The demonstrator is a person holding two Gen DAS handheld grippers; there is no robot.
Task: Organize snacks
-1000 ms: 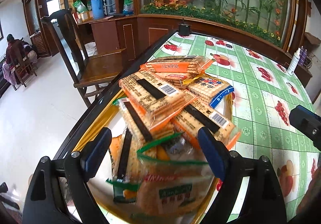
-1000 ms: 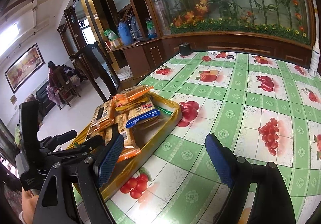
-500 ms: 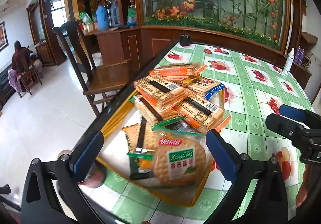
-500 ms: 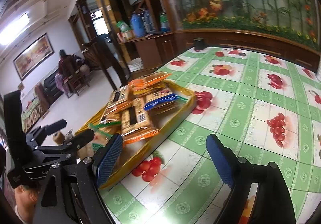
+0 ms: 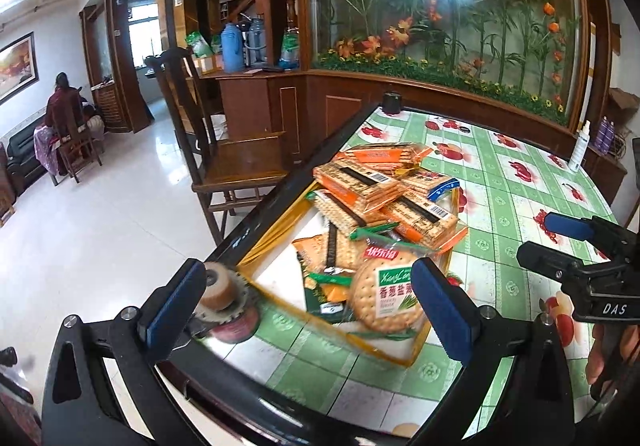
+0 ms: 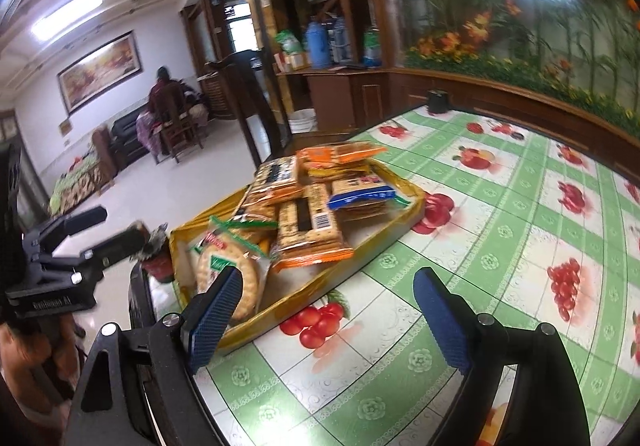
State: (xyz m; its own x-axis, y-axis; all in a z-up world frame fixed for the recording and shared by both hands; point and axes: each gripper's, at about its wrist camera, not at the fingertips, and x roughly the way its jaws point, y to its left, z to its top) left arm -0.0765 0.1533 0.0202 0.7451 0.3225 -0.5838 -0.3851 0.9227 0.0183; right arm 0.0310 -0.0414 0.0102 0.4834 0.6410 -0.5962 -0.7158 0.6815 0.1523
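Note:
A yellow tray [image 5: 380, 346] sits at the table's left edge, piled with cracker packets [image 5: 360, 186]. A round cracker packet with a green label [image 5: 386, 296] lies at its near end. My left gripper [image 5: 308, 282] hovers before that end, open wide, and its pads touch nothing. My right gripper [image 6: 326, 286] is over the tablecloth beside the tray's [image 6: 340, 274] right wall. Its jaws are opening, with nothing between them. The round packet [image 6: 228, 266] shows past its left finger. Each view also catches the other gripper: the right one [image 5: 556, 242], the left one [image 6: 108, 230].
A small red and tan round thing [image 5: 224, 302] stands on the table corner left of the tray. A wooden chair [image 5: 224, 166] is close to the table's dark left edge. A black pot [image 5: 392, 102] and a spray bottle [image 5: 580, 146] stand far off. Green fruit-print cloth [image 6: 500, 246] stretches right.
My left gripper has drawn back from the tray and its jaws have widened. The round cracker packet once between them now lies in the tray. My right gripper rolled and shifted a little.

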